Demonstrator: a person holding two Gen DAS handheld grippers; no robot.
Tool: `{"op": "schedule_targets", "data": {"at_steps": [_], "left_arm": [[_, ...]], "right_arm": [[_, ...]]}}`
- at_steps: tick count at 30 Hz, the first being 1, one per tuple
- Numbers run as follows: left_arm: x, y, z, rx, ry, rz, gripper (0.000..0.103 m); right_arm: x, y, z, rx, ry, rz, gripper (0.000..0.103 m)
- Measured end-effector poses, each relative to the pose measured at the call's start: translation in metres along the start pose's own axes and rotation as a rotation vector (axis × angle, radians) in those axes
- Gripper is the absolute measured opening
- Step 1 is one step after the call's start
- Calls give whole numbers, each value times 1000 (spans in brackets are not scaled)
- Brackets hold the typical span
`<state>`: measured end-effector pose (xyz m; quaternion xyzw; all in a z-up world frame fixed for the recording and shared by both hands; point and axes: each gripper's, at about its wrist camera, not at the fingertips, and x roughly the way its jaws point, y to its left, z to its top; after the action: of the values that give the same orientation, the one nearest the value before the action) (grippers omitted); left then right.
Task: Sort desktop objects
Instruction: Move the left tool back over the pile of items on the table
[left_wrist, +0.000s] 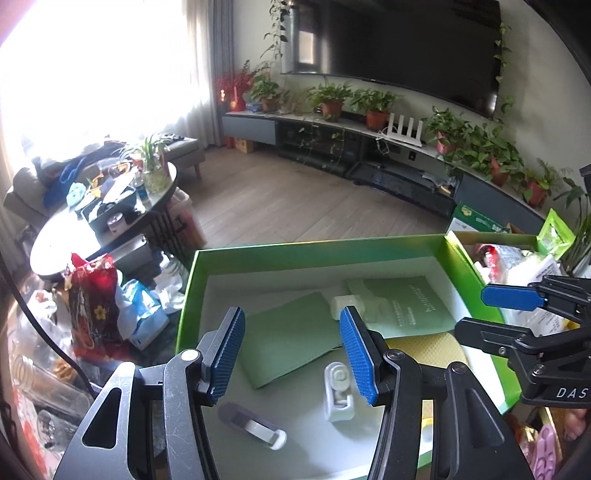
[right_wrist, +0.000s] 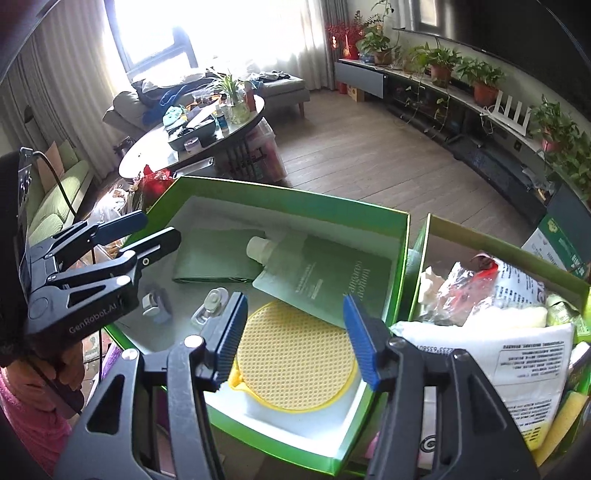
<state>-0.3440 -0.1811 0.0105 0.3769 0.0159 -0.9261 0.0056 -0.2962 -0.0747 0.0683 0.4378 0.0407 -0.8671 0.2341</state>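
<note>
Now both tools are hovering over the green box (right_wrist: 291, 192) with their jaws apart and holding nothing: the left gripper (left_wrist: 295, 354) above a white clip (left_wrist: 337, 391) and a grey-white clip (left_wrist: 255, 424), the right gripper (right_wrist: 295, 339) above the yellow mesh pad (right_wrist: 295, 358). Inside the box a green pouch with a white cap (right_wrist: 325, 280) is lying partly over a green folder (right_wrist: 214, 258), and the pad is touching the pouch. Beside it, a second box (right_wrist: 506, 251) is holding plastic bags (right_wrist: 480, 288).
</note>
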Motion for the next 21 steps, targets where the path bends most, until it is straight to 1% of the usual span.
{"op": "schedule_targets", "data": {"at_steps": [1, 7, 12, 18, 21], "left_arm": [[-1, 0, 0, 0, 0, -3, 54], [-3, -1, 2, -2, 3, -10, 54], [-14, -7, 3, -4, -8, -15, 54], [-43, -17, -1, 18, -31, -32, 54], [-62, -18, -2, 10, -46, -38, 54]], "right_arm": [[-1, 0, 0, 1, -1, -1, 59], [-3, -1, -2, 11, 5, -1, 59], [-12, 3, -3, 19, -2, 0, 59], [-40, 15, -10, 0, -19, -10, 59], [-57, 21, -15, -7, -32, -12, 59]]}}
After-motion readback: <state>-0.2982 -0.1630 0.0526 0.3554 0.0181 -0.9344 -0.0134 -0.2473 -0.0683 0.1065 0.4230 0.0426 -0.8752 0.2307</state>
